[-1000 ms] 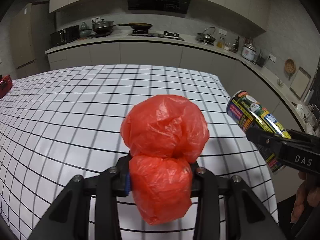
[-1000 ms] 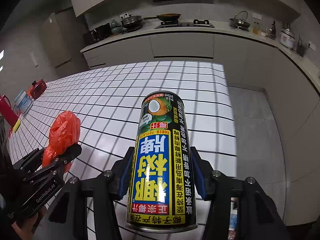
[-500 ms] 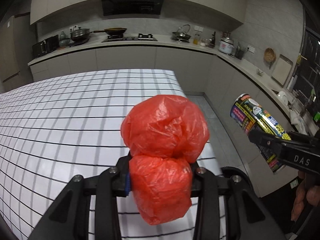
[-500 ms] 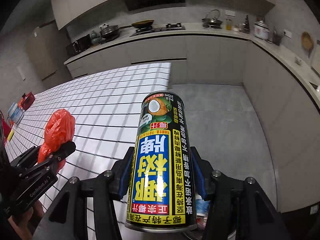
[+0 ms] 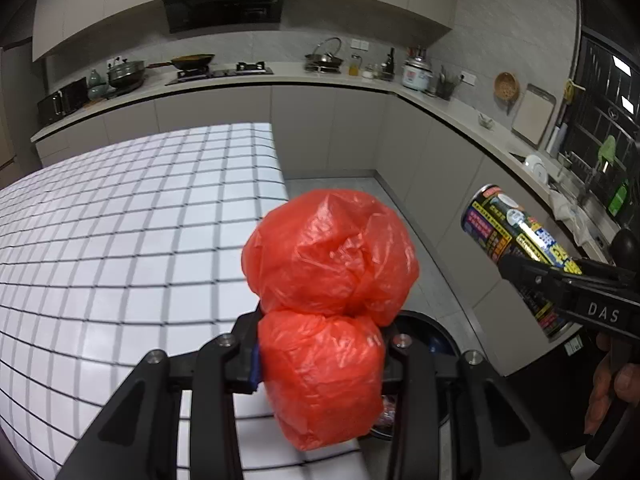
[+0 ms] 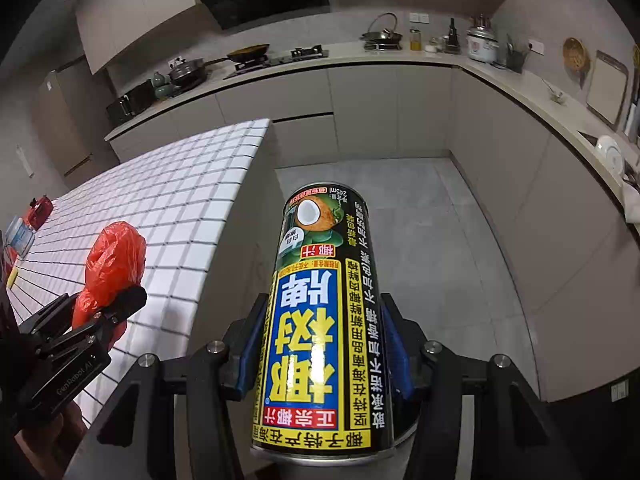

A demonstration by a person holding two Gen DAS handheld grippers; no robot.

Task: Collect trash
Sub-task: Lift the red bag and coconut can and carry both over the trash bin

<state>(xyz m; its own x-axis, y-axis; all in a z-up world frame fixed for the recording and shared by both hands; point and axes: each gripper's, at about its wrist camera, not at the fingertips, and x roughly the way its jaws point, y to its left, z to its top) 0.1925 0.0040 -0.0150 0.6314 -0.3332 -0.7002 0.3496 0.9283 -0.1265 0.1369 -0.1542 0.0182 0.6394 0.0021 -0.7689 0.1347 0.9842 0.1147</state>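
Note:
My left gripper (image 5: pixel 320 346) is shut on a crumpled red plastic bag (image 5: pixel 328 272), which bulges above and below the fingers. It hangs over the right edge of the white checked table (image 5: pixel 120 240), above the dark round rim of a trash bin (image 5: pixel 438 332). My right gripper (image 6: pixel 320 340) is shut on a tall coconut-drink can (image 6: pixel 320 300), held upside down over the grey floor (image 6: pixel 440 240). The left wrist view shows that can (image 5: pixel 504 232) at the right in the right gripper (image 5: pixel 532 276). At the left of the right wrist view are the red bag (image 6: pixel 114 256) and the left gripper (image 6: pixel 120 304).
Grey kitchen cabinets and a countertop (image 5: pixel 328 80) with pans, a stove and a rice cooker run along the back and right. A red object (image 6: pixel 40 210) and a small container (image 6: pixel 18 236) sit at the table's far left. A hand (image 5: pixel 612 396) grips the right handle.
Both grippers have swung right, off the table top toward its right edge. The table has slid left in both views, and the floor and bin rim have come into view. Both grips are unchanged.

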